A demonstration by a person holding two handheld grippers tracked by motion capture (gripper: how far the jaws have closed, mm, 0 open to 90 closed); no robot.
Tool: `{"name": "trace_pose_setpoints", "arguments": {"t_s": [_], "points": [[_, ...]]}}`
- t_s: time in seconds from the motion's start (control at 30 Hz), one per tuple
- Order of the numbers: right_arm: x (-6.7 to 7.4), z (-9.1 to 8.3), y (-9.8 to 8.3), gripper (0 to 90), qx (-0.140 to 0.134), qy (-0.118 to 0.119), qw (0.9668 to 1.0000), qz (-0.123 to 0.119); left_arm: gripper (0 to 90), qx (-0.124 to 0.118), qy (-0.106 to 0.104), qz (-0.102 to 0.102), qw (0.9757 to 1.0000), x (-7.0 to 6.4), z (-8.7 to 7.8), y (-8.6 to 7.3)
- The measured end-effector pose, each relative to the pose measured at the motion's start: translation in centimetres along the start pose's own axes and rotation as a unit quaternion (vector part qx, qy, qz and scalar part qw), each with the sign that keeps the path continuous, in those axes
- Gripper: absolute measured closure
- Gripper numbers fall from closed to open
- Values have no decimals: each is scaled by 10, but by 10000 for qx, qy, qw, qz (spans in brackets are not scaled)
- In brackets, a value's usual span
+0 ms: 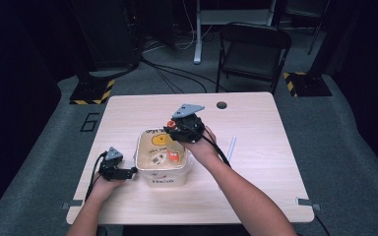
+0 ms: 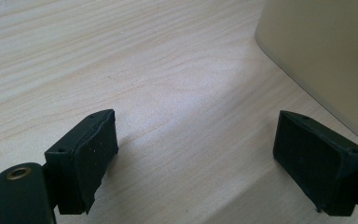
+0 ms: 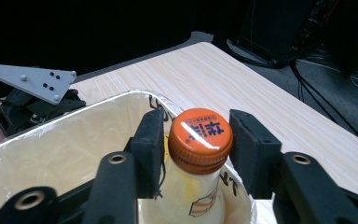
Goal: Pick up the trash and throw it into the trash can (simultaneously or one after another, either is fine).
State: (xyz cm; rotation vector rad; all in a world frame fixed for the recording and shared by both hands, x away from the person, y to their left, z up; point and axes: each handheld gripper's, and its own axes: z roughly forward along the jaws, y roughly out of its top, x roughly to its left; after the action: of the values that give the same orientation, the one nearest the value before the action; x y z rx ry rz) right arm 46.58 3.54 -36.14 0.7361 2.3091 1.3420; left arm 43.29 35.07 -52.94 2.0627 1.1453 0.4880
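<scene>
One tub [image 3: 51, 154]: holds a bottle [image 3: 193, 196] with an orange cap [image 3: 200, 138].
Right claw [image 3: 196, 140]: parted, straddling the cap, pads just clear.
Left claw [image 2: 196, 154]: released beside the tub.

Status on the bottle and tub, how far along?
Done: bottle stands in the tub, another item beside it. In hand: right hand-held gripper straddles the orange cap, a gap showing on one side. Left hand-held gripper open, on the table. Left: withdraw right.
</scene>
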Motion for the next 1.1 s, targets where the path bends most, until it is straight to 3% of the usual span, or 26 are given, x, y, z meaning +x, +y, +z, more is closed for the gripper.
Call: {"name": "trace_pose_setpoints", "arguments": {"t_s": [0.27, 0.6, 0.83, 1.1], "points": [[-1, -7, -2, 480, -3, -67, 10000, 68, 135, 1, 1, 0, 10000, 0, 0, 0], [-3, -33, -8, 469, -168, -142, 9998, 40, 135, 0, 3, -2, 10000, 0, 0, 0], [-6, -51, -20, 478, -261, -272, 9993, -73, 135, 11, 3, -3, 10000, 0, 0, 0], [-11, -67, -43, 494, -320, -495, 9982, 58, 135, 26, 0, 1, 10000, 0, 0, 0]]}}
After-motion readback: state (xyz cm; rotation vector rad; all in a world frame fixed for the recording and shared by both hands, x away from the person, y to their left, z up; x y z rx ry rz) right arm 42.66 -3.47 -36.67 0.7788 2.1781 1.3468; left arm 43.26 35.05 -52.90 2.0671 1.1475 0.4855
